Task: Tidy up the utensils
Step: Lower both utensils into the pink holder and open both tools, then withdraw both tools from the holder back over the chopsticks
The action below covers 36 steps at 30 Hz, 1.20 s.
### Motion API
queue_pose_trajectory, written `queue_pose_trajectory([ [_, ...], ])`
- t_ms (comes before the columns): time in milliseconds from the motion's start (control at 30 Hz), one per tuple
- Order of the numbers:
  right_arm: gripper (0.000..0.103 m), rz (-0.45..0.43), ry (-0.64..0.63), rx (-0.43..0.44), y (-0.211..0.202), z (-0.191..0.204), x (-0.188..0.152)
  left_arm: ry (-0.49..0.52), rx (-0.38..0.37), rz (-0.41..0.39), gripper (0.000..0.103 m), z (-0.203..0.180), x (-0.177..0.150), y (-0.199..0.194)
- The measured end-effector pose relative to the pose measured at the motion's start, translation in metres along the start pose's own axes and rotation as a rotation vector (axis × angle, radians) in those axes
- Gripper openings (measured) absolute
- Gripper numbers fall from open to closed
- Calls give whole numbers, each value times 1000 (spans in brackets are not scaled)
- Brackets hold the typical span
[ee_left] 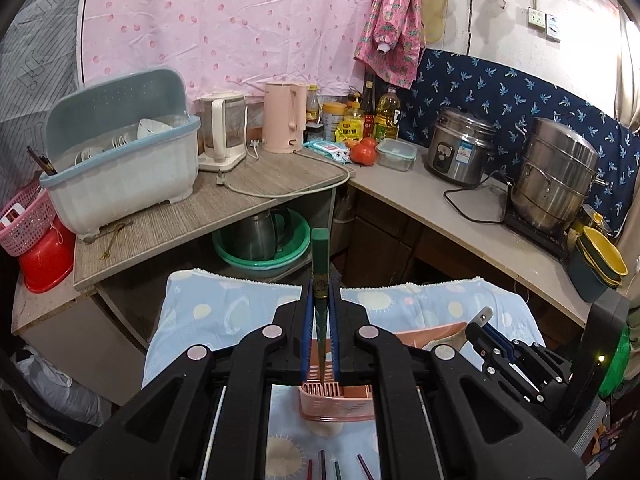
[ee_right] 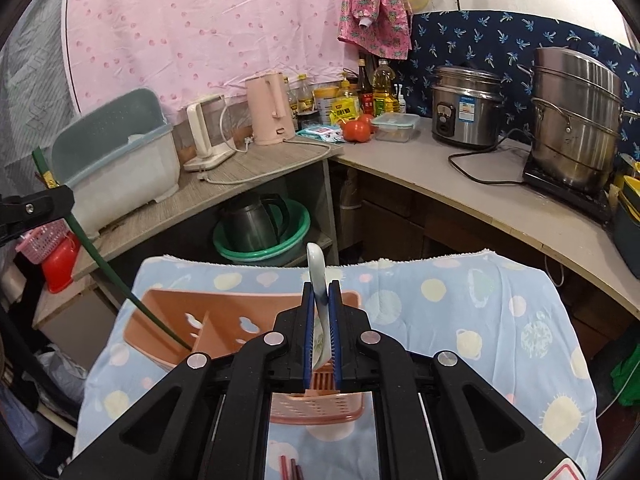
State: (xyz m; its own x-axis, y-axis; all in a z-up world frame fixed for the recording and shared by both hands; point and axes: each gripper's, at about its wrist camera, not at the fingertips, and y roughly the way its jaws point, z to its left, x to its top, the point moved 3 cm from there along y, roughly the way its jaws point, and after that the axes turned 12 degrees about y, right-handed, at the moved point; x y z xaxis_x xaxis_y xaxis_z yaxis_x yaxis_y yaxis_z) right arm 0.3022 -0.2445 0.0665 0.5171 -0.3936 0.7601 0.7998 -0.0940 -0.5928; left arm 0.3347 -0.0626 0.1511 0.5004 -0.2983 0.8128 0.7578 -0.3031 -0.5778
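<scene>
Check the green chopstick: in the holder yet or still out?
Tip in. The right view shows the chopstick, clamped by the left gripper, slanting down with its tip inside the holder. Not released.

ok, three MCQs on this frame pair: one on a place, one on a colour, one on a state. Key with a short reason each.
1. Where does the tip of the dark green chopstick end?
A. inside the pink plastic utensil holder
B. in the grey-blue dish rack
C. on the countertop

2. What colour is the ceramic spoon in the right gripper?
A. red
B. white
C. black

3. What state is the left gripper in?
A. wide open
B. shut on nothing
C. shut on the chopstick

Key: 1 A, the right wrist view shows the stick slanting down into the holder's left compartment. 2 B, its handle rising between the pads is white. 3 C, both blue pads press the green stick in the left wrist view.
</scene>
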Motion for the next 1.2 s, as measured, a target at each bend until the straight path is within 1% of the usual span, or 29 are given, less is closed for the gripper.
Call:
queue_pose_trajectory([
  [33,8,0,-6,-13,1,-1,-1,-3,-1,8,7,0,-2,2],
  [67,15,-4,-5,-18,1,-2,-1,-9,-1,14,8,1,-3,4],
  [100,25,-6,-5,-22,-1,-3,-2,-17,3,20,11,1,-5,5],
  [133,31,-17,-5,-23,-6,-4,-3,-21,4,21,19,2,-8,5],
  [167,38,-25,-3,-24,-8,-4,-4,-24,13,22,29,2,-9,4],
  [200,40,-33,1,-22,-13,-5,-5,-29,21,20,34,2,-11,3],
  [233,40,-32,7,-17,-18,-6,-6,-34,29,17,41,2,-13,1],
  [367,40,-18,24,1,-33,-8,-16,-38,27,23,41,0,-22,-7],
  [533,46,-1,55,5,-54,-13,-34,-49,43,44,43,-1,-34,-19],
  [600,50,1,65,2,-63,-15,-40,-52,44,44,49,-3,-39,-28],
  [633,50,1,71,2,-68,-17,-43,-53,47,41,54,-4,-42,-32],
  [667,51,2,76,1,-74,-18,-46,-53,50,35,57,-7,-46,-38],
  [833,53,4,86,-4,-99,-26,-60,-32,69,28,59,-21,-67,-64],
  [900,55,8,89,-4,-109,-29,-67,-30,82,30,63,-25,-76,-73],
  [1000,56,10,76,-17,-125,-32,-80,-10,106,39,66,-31,-93,-85],
  [1100,56,21,59,-33,-140,-38,-98,4,111,75,66,-36,-118,-91],
  [1200,56,45,58,-48,-150,-48,-120,-11,97,133,66,-36,-153,-92],
])
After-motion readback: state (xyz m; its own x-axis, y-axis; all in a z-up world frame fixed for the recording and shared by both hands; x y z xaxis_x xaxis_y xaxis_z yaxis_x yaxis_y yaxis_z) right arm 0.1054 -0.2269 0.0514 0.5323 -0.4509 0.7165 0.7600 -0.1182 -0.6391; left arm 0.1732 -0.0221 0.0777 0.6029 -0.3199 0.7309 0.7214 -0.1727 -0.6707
